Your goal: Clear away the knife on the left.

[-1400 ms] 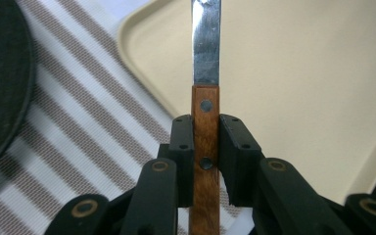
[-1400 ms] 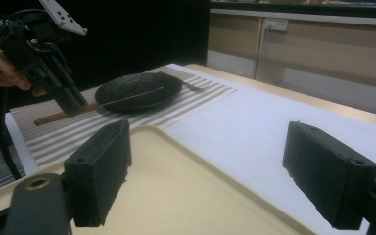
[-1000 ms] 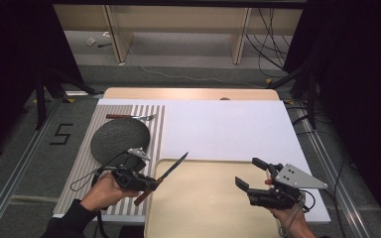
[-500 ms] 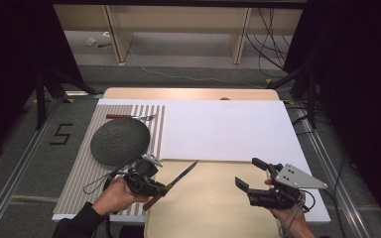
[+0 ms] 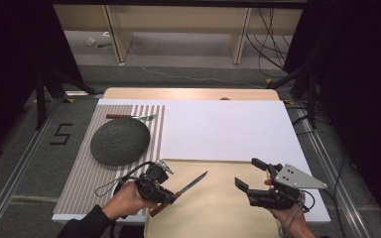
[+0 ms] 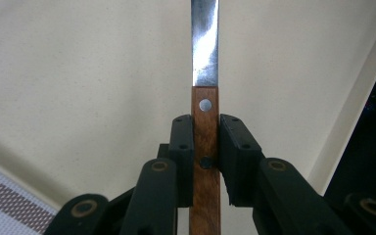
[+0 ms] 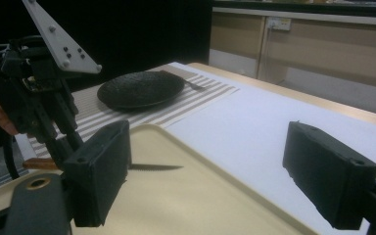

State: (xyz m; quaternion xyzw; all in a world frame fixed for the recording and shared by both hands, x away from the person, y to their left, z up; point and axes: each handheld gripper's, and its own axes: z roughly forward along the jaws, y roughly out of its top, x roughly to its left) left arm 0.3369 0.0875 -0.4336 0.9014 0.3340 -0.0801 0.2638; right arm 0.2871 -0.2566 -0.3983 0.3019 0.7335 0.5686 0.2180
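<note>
The left gripper [image 5: 166,196] clamps the knife [image 5: 191,183] by its wooden handle, blade hanging over the tray [image 5: 218,213]. The right gripper [image 5: 252,174], jaws wide and holding nothing, waits over the tray's right side. Only 2 narrow pads pinch the handle, so the knife could pivot or slip onto the tray.

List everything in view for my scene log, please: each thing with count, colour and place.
Knife: one, steel blade, brown wooden handle; held above the tray, blade pointing forward-right.
Tray: one, beige; near edge of the table, centre.
Plate: one, dark grey; on the striped placemat.
Fork: one, brown handle, metal head; on the placemat beyond the plate.
Striped placemat: one, brown and white; table's left.
White sheet: one; covering the table's middle and right.
Left gripper: black, closed on the knife's handle.
Right gripper: black, jaws apart, over the tray.
</note>
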